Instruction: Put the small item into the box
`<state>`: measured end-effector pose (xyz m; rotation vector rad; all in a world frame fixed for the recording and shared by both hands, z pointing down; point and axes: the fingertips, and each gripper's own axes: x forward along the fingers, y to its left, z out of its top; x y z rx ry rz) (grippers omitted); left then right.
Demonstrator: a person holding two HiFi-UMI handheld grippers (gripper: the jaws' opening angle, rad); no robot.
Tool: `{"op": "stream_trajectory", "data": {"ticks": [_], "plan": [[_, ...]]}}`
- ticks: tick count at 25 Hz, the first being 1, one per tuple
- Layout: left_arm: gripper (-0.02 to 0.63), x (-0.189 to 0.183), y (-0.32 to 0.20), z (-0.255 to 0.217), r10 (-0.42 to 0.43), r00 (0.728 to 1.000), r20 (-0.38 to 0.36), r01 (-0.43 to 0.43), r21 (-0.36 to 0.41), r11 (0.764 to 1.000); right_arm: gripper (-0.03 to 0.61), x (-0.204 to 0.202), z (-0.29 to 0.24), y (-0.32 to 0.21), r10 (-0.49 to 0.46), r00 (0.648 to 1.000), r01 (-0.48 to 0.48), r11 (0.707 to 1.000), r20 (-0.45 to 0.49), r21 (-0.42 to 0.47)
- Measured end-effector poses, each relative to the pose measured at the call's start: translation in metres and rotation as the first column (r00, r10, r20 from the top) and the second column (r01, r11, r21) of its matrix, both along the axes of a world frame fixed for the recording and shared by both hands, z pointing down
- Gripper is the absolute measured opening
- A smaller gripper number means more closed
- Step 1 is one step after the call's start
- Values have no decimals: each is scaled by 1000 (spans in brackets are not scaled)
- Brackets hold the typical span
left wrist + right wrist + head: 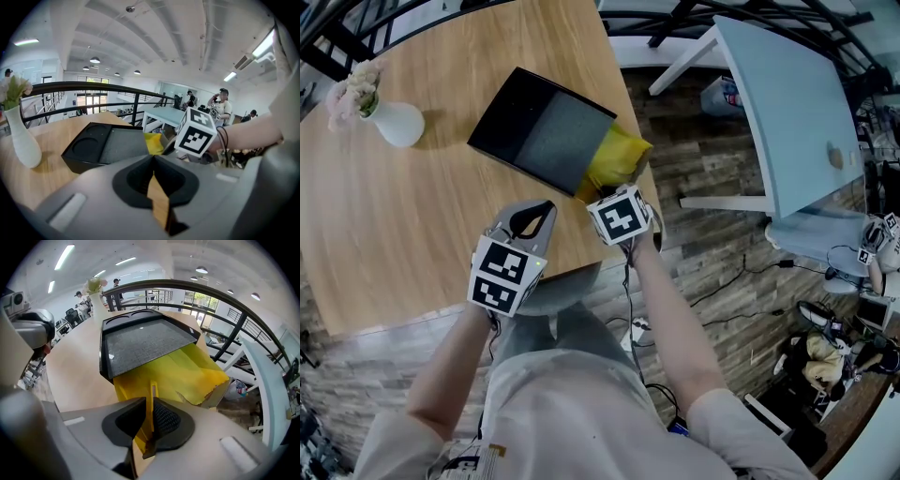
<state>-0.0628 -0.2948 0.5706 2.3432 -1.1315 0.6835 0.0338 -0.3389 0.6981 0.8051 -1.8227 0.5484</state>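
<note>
**Desk:** Head view?
**Photographer:** On a round wooden table [412, 216], a black rectangular tray lined with grey foam [544, 131] overlaps an opened yellow cardboard box [619, 155] at the near right edge. The left gripper [539, 211] and right gripper [607, 195] sit just before it.
**Desk:** Left gripper view?
**Photographer:** Jaws pressed together, nothing between.
**Desk:** Right gripper view?
**Photographer:** Jaws pinch a thin yellow cardboard strip [152, 394] at the box's near end. I cannot make out a separate small item.

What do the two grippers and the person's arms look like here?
The left gripper and right gripper have grey moulded bodies, dark inside the jaws, and each carries a white cube with black square markers. The person wears a pale short-sleeved shirt; black bands circle the right wrist.
</note>
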Motion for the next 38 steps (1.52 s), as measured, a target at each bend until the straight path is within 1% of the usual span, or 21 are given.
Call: {"op": "stream_trajectory", "data": {"ticks": [4,6,10,12,15,17,18,20,21,24,25,28,30,33,35,38], "plan": [[3,-3,2,-12,-6,1000,-12,6,14,1000,52,2,-6,-1,49,998,-49,999,39,6],[3,-5,4,-23,-10,1000,-15,11,33,999,51,9,-19,-1,90,994,-92,995,55,33],[3,-7,11,-47,-19,1000,-20,20,80,997,46,23,-56,4,157,980,-170,980,120,102],[3,-7,12,-61,-10,1000,-6,10,108,994,38,30,-80,6,176,973,-198,969,149,149],[3,-10,13,-82,6,999,42,-13,165,986,30,37,-117,8,185,962,-229,948,199,222],[3,-11,16,-97,16,998,56,-26,196,980,18,39,-144,10,193,948,-262,924,253,278],[3,-11,18,-105,20,998,59,-32,209,977,6,40,-160,10,197,937,-286,906,289,312],[3,-9,21,-121,25,998,54,-37,235,971,2,43,-192,11,194,917,-327,867,350,376],[3,-8,22,-130,26,999,38,-34,243,970,2,45,-207,12,186,912,-336,851,366,404],[3,-5,22,-160,23,998,-57,-8,254,967,2,48,-247,18,152,909,-338,814,388,472],[3,-5,22,-171,22,997,-76,-1,269,963,2,49,-260,21,142,908,-339,802,394,492],[3,-4,21,-207,31,997,-73,-4,350,937,2,53,-300,30,114,898,-353,763,425,541],[3,-2,22,-229,40,997,-72,-8,396,918,2,54,-326,37,94,884,-369,743,458,559],[3,1,26,-260,47,994,-101,3,445,896,2,52,-364,46,57,866,-386,709,498,591],[3,2,30,-282,48,994,-102,9,491,871,2,50,-389,52,27,858,-392,681,513,619],[3,5,39,-315,66,995,-75,-11,573,819,2,49,-422,64,-20,850,-394,639,526,661]]}}
